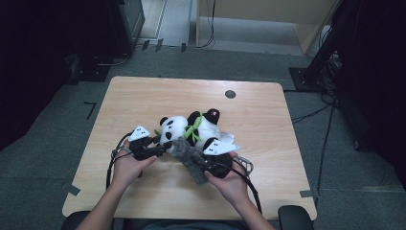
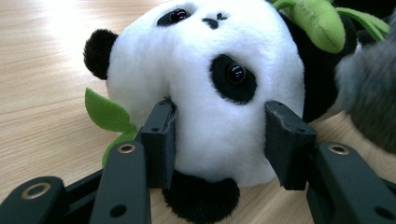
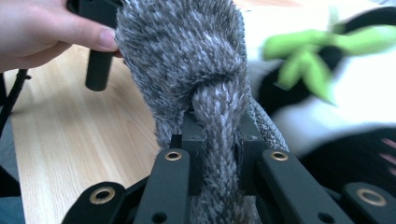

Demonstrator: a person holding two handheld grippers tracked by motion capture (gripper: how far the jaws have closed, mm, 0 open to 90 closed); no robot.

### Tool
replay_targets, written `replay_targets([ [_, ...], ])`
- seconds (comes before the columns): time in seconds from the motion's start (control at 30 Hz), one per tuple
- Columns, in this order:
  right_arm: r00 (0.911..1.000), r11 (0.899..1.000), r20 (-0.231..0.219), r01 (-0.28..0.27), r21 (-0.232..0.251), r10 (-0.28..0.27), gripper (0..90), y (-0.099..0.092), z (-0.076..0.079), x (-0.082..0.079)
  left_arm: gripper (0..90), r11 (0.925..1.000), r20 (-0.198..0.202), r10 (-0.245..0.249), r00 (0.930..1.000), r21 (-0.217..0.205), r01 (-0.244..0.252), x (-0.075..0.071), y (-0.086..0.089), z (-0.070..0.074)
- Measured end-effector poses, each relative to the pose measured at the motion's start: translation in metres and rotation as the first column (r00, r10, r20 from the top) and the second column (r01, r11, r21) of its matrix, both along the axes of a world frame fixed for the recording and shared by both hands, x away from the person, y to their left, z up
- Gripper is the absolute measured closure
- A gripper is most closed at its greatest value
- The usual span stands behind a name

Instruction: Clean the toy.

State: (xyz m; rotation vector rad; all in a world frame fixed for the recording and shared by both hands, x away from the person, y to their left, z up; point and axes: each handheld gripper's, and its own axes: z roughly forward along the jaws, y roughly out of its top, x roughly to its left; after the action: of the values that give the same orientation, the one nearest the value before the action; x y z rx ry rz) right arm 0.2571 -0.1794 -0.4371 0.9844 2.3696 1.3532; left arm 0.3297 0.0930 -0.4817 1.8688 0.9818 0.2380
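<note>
A black-and-white panda plush with green leaves lies on its side in the middle of the wooden table. My left gripper comes at it from the left. In the left gripper view its jaws press into both sides of the panda's white head. A grey knitted scarf lies just in front of the panda. My right gripper is shut on a bunched fold of the scarf, seen between its jaws. The panda is blurred behind it.
A small dark round disc sits near the table's far edge. Bare wood stretches left, right and behind the plush. Black stands and cables ring the table on the grey carpet. The other hand is close by the scarf.
</note>
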Motion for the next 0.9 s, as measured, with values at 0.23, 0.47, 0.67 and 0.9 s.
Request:
replay_targets([
  [0.23,0.9966,0.996,-0.003,-0.082,-0.038,0.082,79.6,0.042,-0.014,0.016,49.5,1.0000,-0.003,0.000,1.0000,-0.003,0.000,0.000,0.000,0.000],
  [0.47,0.9978,0.997,0.019,-0.063,-0.047,0.064,79.2,0.055,-0.027,0.031,50.0,1.0000,0.000,0.002,1.0000,-0.001,-0.002,0.000,0.000,0.000],
  [0.67,0.9991,0.998,0.037,-0.020,-0.067,0.023,78.8,0.045,-0.030,0.036,50.4,1.0000,0.004,0.002,1.0000,0.007,-0.002,0.000,0.000,0.000],
  [0.9,0.9975,0.995,0.068,0.028,-0.093,-0.021,78.8,0.024,-0.028,0.037,50.7,0.9998,0.009,0.003,1.0000,0.020,-0.003,0.000,-0.001,0.000],
])
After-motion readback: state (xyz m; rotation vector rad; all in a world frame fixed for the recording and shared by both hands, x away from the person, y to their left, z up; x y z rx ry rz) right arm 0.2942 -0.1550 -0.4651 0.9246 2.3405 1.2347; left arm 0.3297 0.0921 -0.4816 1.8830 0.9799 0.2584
